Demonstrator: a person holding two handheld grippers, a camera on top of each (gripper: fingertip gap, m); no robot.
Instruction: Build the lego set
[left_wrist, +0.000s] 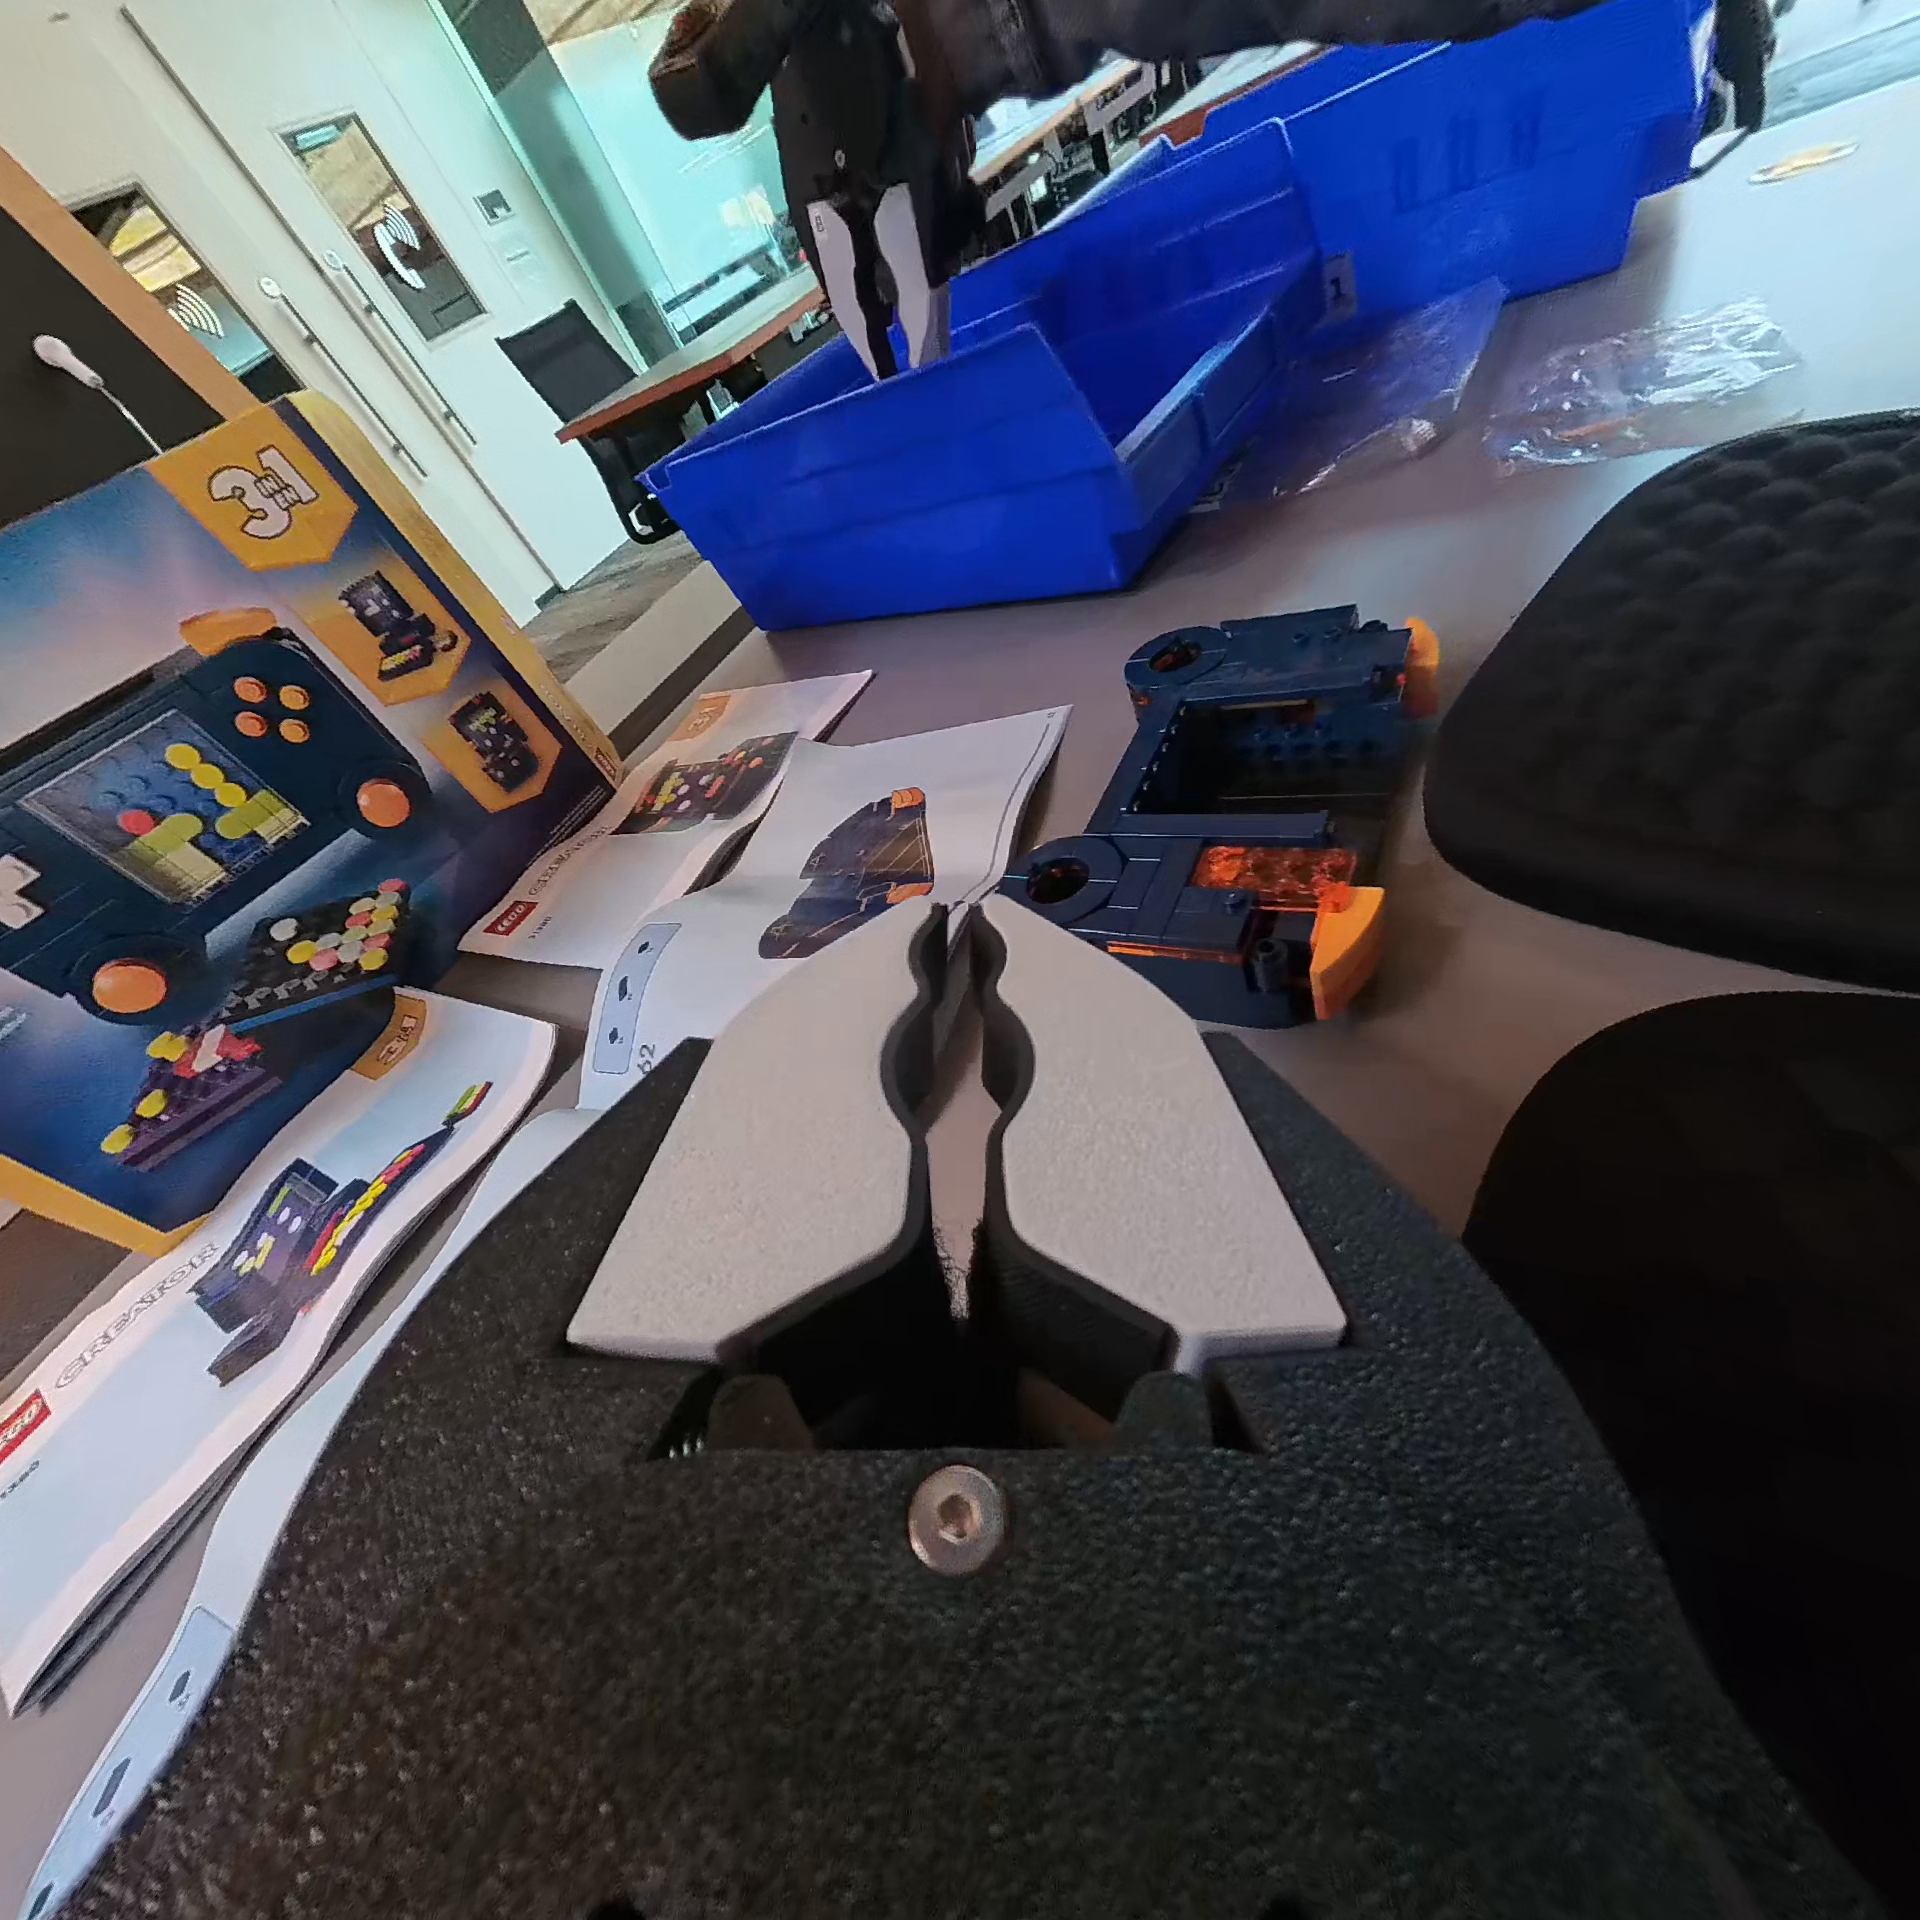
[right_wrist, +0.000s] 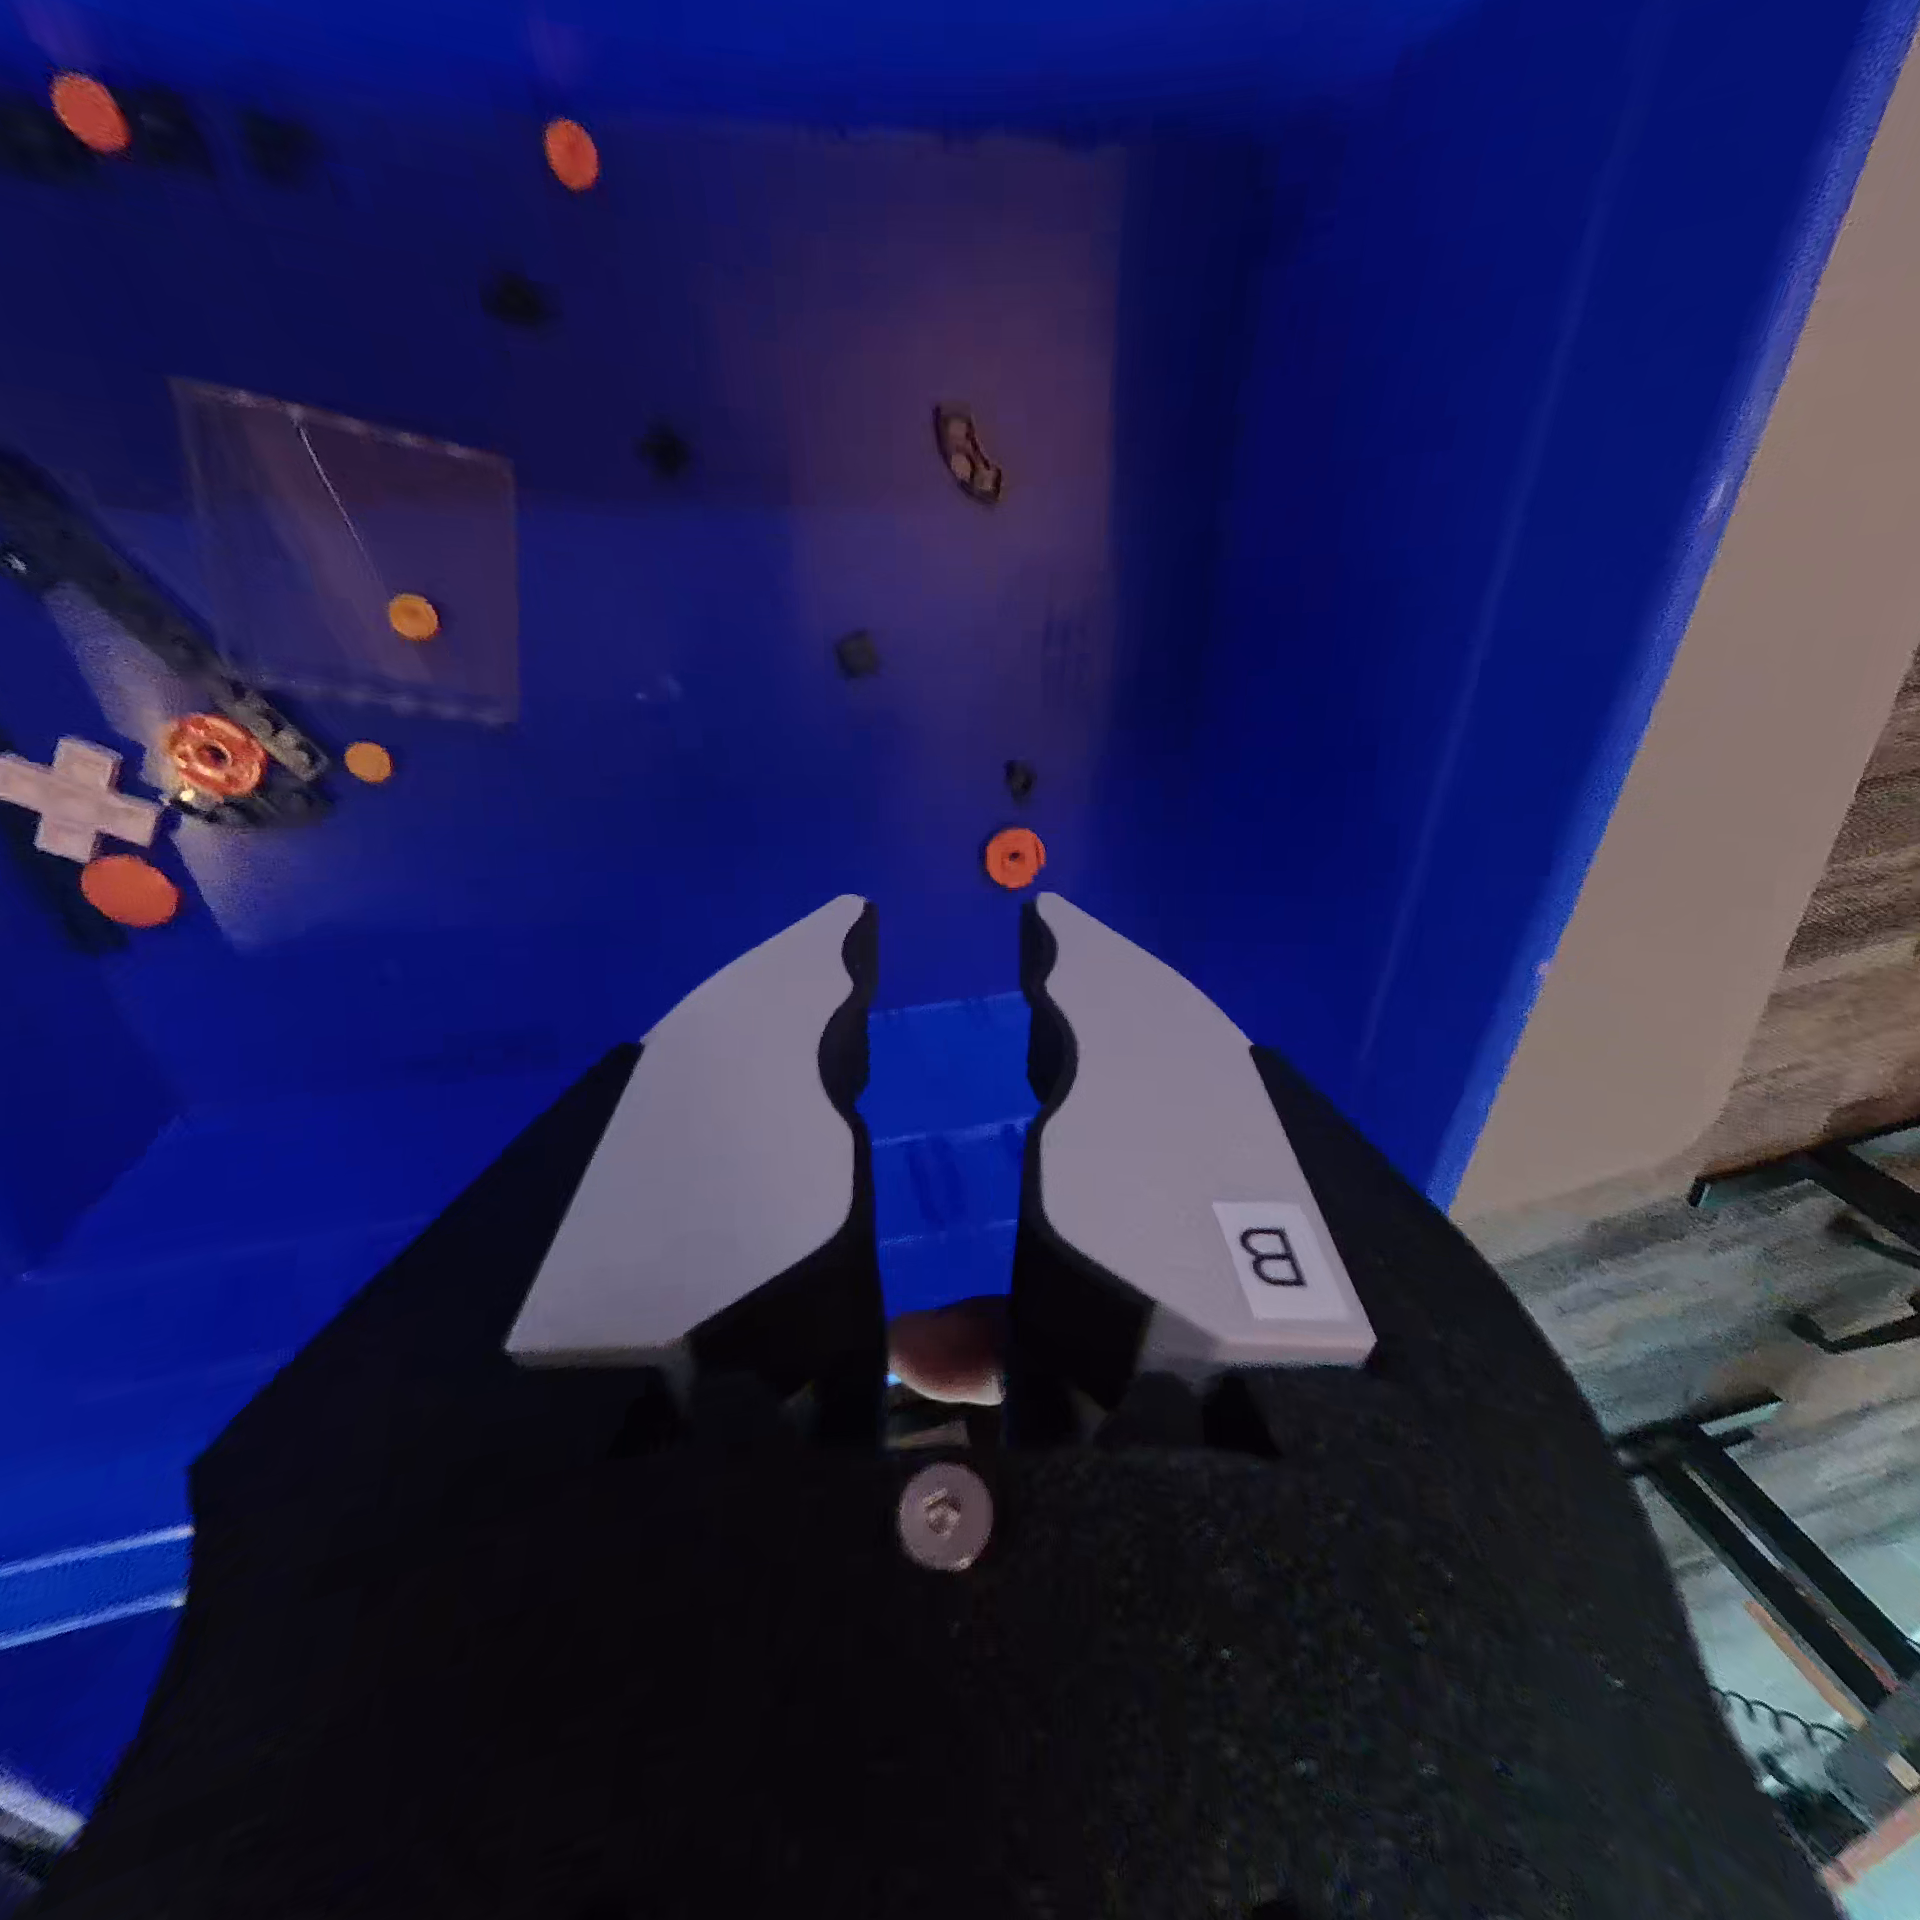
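Closest to the left camera, the left gripper (left_wrist: 961, 914) rests low over the bench (left_wrist: 1351, 1081) with its fingers pressed together on nothing, tips over an open booklet (left_wrist: 873, 831). Far left stands the set's box (left_wrist: 229, 790), with another booklet (left_wrist: 260, 1288) lying before it. Just right of the fingertips sits the half-built model (left_wrist: 1236, 821), dark blue with orange corners and a clear orange panel, lying flat on the bench. Behind it is a row of blue bins (left_wrist: 935, 520), and the right gripper (left_wrist: 899, 332) dips into the nearest one. Crumpled clear bags (left_wrist: 1642, 384) lie farther right.

In the right wrist view, the right gripper (right_wrist: 948, 909) hangs over the bin floor (right_wrist: 727, 883) with its fingers apart and empty. Loose parts scatter leftward: a white cross piece (right_wrist: 78, 795), a dark long plate (right_wrist: 156, 644), a clear square panel (right_wrist: 348, 551), and flat orange rounds. A small orange round stud (right_wrist: 1014, 857) lies just beyond the right fingertip.

That stud is probably light, hard and smooth, likely to skate or flip on the plastic floor. Pinching across its rim, tips squarely either side, seems the best hold. The model is stiffer but could shed parts; grip its solid dark frame rather than the clear panel.
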